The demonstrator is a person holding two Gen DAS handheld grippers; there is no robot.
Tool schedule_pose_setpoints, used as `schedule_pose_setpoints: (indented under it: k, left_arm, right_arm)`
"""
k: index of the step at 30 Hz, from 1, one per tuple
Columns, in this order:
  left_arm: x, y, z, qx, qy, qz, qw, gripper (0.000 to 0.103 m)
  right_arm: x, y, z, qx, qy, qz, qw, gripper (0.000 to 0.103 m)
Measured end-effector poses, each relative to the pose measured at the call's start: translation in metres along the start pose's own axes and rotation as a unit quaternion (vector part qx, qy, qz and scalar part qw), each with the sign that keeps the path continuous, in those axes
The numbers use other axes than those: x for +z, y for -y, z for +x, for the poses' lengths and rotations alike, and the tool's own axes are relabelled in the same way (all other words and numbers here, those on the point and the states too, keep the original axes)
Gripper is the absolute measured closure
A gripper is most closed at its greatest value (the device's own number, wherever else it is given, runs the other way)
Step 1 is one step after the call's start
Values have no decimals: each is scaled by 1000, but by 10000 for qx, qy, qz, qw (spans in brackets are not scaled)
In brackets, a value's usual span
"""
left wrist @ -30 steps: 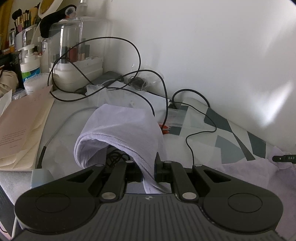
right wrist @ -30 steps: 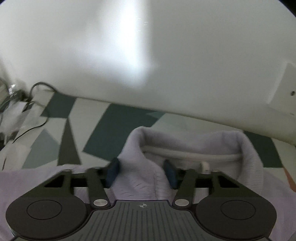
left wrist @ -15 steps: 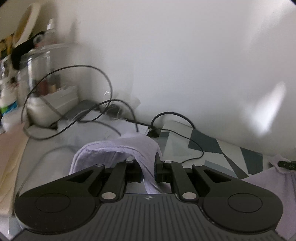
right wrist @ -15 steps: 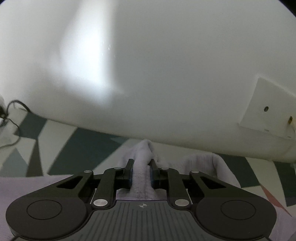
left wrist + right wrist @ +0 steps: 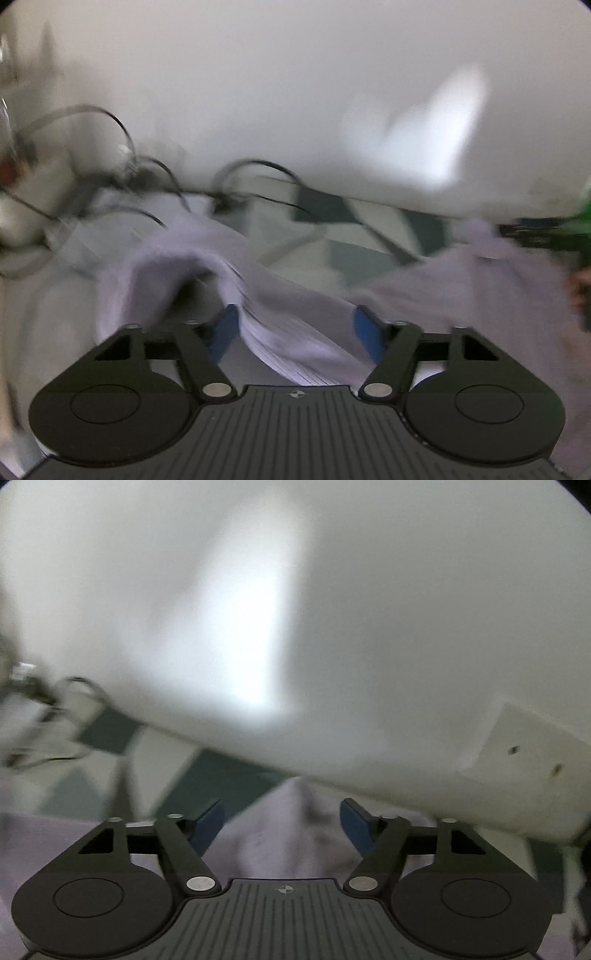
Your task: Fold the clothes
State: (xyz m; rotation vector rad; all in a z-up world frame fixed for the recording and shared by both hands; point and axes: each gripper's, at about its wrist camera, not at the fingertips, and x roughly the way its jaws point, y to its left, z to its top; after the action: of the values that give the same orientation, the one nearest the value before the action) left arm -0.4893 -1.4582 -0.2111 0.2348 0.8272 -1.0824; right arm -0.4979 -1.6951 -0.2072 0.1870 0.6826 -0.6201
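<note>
Both views are smeared by motion, so fine detail is lost. The left gripper (image 5: pixel 297 332) points forward and slightly down over the surface, level from side to side, with its jaws spread wide; the blue pads (image 5: pixel 221 332) stand well apart and neither visibly presses on anything. Between them runs a fold of the pale lilac garment (image 5: pixel 295 325), which humps up into an arch just ahead of the left-hand jaw and slopes down across the gap toward the right-hand jaw. More of the same cloth spreads out beyond the right-hand jaw, and there, at the frame's far edge, the right gripper shows as a dark bar with a green blur. Ahead of the jaws and to their left lie looping black cables (image 5: pixel 255 166), then the white wall (image 5: pixel 295 74). The right gripper (image 5: pixel 282 825) is tipped up more steeply toward the wall, rolled a little so the wall's base slants across the view, and its jaws are likewise wide open. A peaked ridge of the garment (image 5: pixel 291 834) rises in the gap between them without clearly touching either pad. Ahead of the jaws is the patterned mat (image 5: pixel 221 775) with dark teal and pale shapes, and up to their right a white wall plate (image 5: pixel 528 746).
</note>
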Motion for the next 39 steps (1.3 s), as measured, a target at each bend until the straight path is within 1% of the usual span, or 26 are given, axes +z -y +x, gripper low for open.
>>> schedule_pose_setpoints:
  k: [1,2,3,4,5,6,8,10,13,15,17,18,20,22,25,27,31,32,34,37,39]
  left_arm:
    - [-10,8,-2,-210,-134,63,9997,58]
    - [-21,20,-3,-405,-285,183,9986,64]
    - [-33,31,-4,-600,-436,302,9968,64]
    - [-44,42,-5,-794,-587,421,9942,64]
    - [-55,53,-6,-988,-737,540,9909,64]
    - [-67,64,-3,-1070,-866,665,9883,64]
    - [-89,83,5,-1132,-1074,830,9843,65]
    - [-104,96,12,-1198,-1186,805,9824,66]
    - [-117,106,14,-1078,-1223,857,9829,66]
    - [-124,111,13,-946,-1258,936,9831,71]
    - [-131,115,13,-814,-1292,1014,9831,81]
    - [-134,118,13,-748,-1309,1053,9829,82]
    - [-139,123,11,-622,-1322,1141,9827,82]
    - [-142,129,8,-474,-1311,1326,9813,82]
    - [-148,142,1,-170,-1242,1732,9769,81]
    - [-149,151,-4,-11,-1105,1975,9741,81]
    - [-147,160,-9,-99,-901,2198,9713,81]
    - [-146,160,-6,-142,-936,2210,9707,81]
    - [-144,159,2,-101,-1085,2125,9711,81]
    - [-142,155,9,-92,-1218,1887,9744,81]
    - [-142,154,10,-104,-1238,1822,9754,81]
  right_arm:
    - [-4,-4,-5,239,-91,-31,9997,46]
    - [-10,-11,-8,424,-195,-134,9988,50]
    - [-16,-18,-10,590,-304,-262,9975,55]
    - [-22,-25,-12,755,-413,-390,9955,56]
    - [-27,-34,-12,801,-510,-530,9941,56]
    - [-33,-42,-11,805,-601,-674,9926,56]
    - [-42,-52,-7,826,-749,-749,9909,56]
    - [-47,-56,-2,736,-815,-755,9911,56]
    - [-52,-55,8,497,-782,-684,9933,54]
    - [-51,-48,10,416,-784,-490,9948,54]
    - [-51,-40,12,386,-803,-257,9957,54]
    - [-50,-37,14,424,-824,-127,9956,54]
    - [-48,-34,18,499,-858,86,9950,52]
    - [-47,-36,23,511,-876,92,9948,47]
    - [-48,-41,31,478,-909,39,9947,46]
    - [-50,-43,32,444,-877,48,9951,46]
    - [-54,-40,31,477,-829,86,9954,45]
    - [-55,-39,31,488,-823,92,9954,45]
    - [-55,-38,30,493,-833,104,9952,45]
    - [-55,-37,30,484,-854,130,9951,45]
    - [-55,-37,29,484,-854,140,9951,45]
